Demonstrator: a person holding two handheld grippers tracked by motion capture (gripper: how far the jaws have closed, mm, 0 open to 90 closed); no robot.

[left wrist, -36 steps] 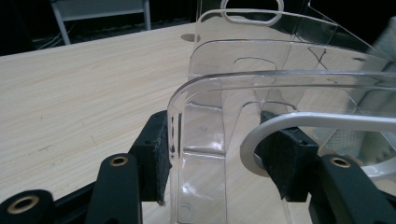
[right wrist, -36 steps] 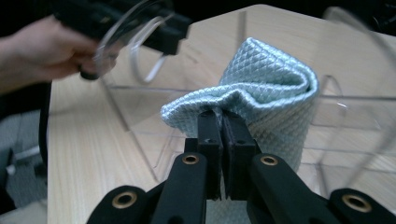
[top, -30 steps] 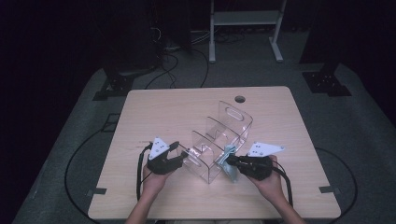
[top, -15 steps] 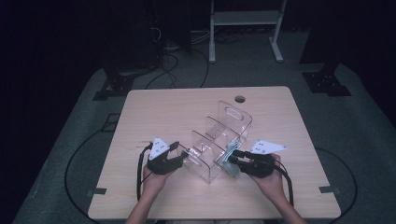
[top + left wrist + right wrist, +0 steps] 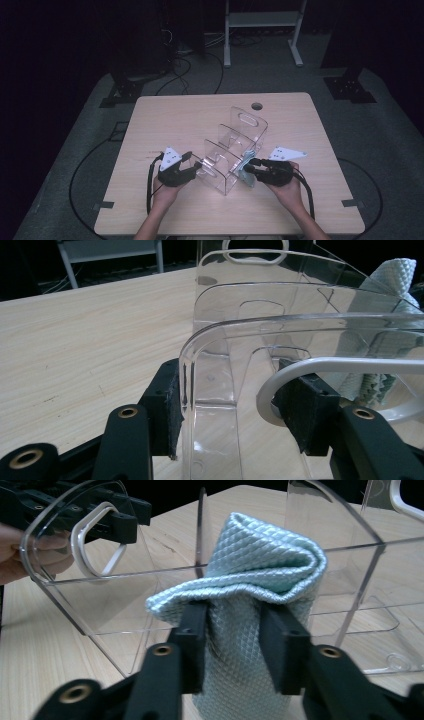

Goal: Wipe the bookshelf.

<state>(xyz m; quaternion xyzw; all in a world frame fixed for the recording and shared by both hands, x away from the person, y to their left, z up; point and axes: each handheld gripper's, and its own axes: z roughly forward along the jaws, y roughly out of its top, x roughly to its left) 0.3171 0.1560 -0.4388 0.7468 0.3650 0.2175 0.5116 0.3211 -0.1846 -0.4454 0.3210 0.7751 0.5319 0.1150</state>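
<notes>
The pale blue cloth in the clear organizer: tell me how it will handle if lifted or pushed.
The cloth is probably floppy: it folds over on itself in a soft roll. Its quilted weave looks grippy rather than slippery between the right gripper jaws. It seems light, so pushing it may nudge the clear organizer, which the left gripper steadies.

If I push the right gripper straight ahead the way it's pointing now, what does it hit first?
Most likely the light blue folded cloth: it already stands between the right gripper's jaws, which have just been opening. Right behind it is the clear acrylic organizer; depth there is hard to judge.
</notes>
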